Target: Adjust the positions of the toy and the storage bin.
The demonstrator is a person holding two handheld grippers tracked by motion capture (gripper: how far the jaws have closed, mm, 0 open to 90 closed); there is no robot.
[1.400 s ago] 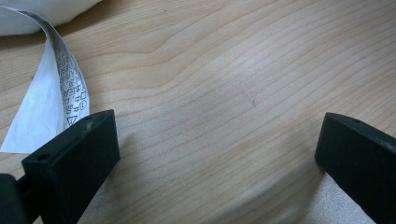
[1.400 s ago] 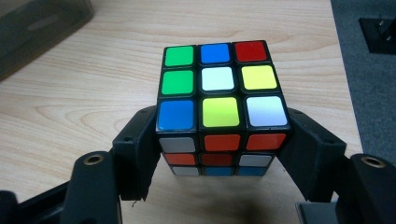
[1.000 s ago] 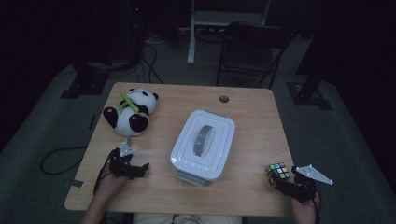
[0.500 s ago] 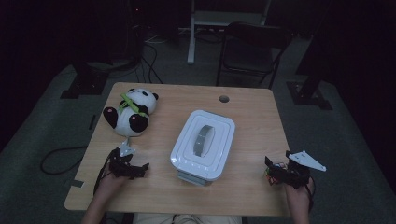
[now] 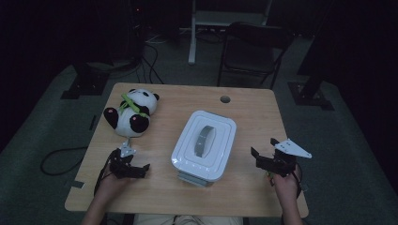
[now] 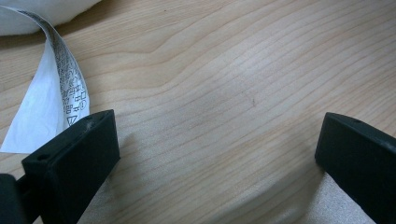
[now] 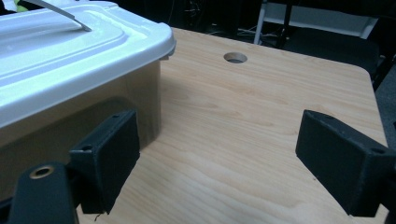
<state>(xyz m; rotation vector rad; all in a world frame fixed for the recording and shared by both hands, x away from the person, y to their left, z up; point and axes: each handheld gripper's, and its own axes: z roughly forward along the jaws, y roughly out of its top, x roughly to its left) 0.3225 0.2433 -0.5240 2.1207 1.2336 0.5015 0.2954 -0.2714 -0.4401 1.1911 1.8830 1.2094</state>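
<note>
Fingers (image 6: 70, 158) of the left gripper (image 5: 133, 166) stand wide apart with bare wooden counter (image 5: 253, 112) between them, just beside the white care tag (image 6: 51, 93) of the panda plush (image 5: 131, 112). Near the counter's right front edge the right gripper (image 5: 263, 161) is likewise spread wide and holds nothing. It hovers beside the white lidded box (image 5: 204, 145), which sits mid-counter.
</note>
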